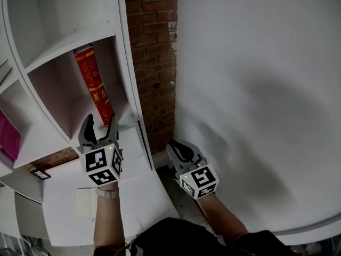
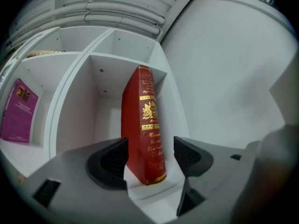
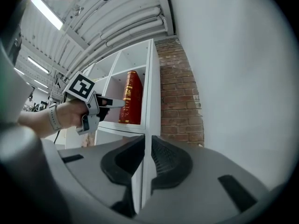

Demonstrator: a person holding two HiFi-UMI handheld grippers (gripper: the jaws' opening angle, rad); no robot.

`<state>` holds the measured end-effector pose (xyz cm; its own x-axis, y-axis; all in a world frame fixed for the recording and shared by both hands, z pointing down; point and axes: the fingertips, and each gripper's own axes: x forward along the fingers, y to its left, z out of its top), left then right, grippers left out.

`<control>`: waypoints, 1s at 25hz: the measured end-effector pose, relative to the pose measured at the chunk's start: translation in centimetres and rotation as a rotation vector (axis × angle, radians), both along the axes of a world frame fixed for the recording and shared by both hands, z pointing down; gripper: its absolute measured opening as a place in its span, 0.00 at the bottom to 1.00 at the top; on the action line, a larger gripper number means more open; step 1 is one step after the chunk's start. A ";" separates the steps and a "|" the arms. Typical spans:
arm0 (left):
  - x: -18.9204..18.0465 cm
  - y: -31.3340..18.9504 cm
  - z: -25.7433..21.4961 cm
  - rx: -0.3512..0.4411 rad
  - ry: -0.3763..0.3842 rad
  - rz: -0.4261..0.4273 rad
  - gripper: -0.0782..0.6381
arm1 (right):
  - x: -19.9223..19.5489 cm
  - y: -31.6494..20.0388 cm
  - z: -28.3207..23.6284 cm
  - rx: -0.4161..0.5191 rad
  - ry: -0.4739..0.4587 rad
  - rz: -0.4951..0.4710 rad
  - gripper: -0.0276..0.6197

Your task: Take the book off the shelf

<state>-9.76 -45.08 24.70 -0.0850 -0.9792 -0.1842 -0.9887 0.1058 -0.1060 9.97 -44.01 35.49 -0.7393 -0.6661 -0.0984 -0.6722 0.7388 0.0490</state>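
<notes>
A red book (image 1: 96, 84) with gold print stands in a cubby of the white shelf (image 1: 50, 129), leaning a little against the right wall. My left gripper (image 1: 101, 122) is at the cubby's front edge, open, with its jaws on either side of the book's lower spine (image 2: 145, 129). Small gaps show between the pads and the cover in the left gripper view. The right gripper view shows the book (image 3: 131, 99) and the left gripper (image 3: 110, 104) from the side. My right gripper (image 1: 178, 149) hangs low beside the shelf, shut and empty.
A strip of brick wall (image 1: 154, 63) runs between the shelf and a large white panel (image 1: 256, 89). A magenta booklet (image 1: 8, 135) stands in the cubby to the left. A lower white ledge (image 1: 133, 196) lies under my hands.
</notes>
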 end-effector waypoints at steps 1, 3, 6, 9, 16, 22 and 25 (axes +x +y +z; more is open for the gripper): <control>0.0 -0.3 -0.2 -0.001 -0.003 -0.012 0.52 | 0.2 -0.2 0.0 0.001 -0.002 -0.001 0.12; -0.1 -1.1 -0.5 -0.002 -0.008 -0.035 0.53 | 0.4 -0.5 0.1 0.000 -0.005 -0.004 0.12; -0.2 -2.2 -0.7 -0.012 -0.023 -0.068 0.53 | 0.4 -0.8 0.2 0.003 -0.006 -0.011 0.12; -0.5 -3.2 -0.7 -0.027 -0.033 -0.108 0.53 | 0.6 -1.1 0.3 0.003 -0.009 -0.017 0.12; -1.3 -4.2 -0.1 -0.066 -0.051 -0.149 0.53 | 0.4 -1.7 0.7 -0.003 -0.016 -0.029 0.12; -2.1 -3.6 -0.2 -0.076 -0.083 -0.147 0.45 | -0.6 -1.5 0.7 -0.006 -0.018 -0.043 0.12; -2.8 -3.1 -0.2 -0.084 -0.096 -0.143 0.45 | -1.1 -1.2 0.8 -0.007 -0.017 -0.054 0.12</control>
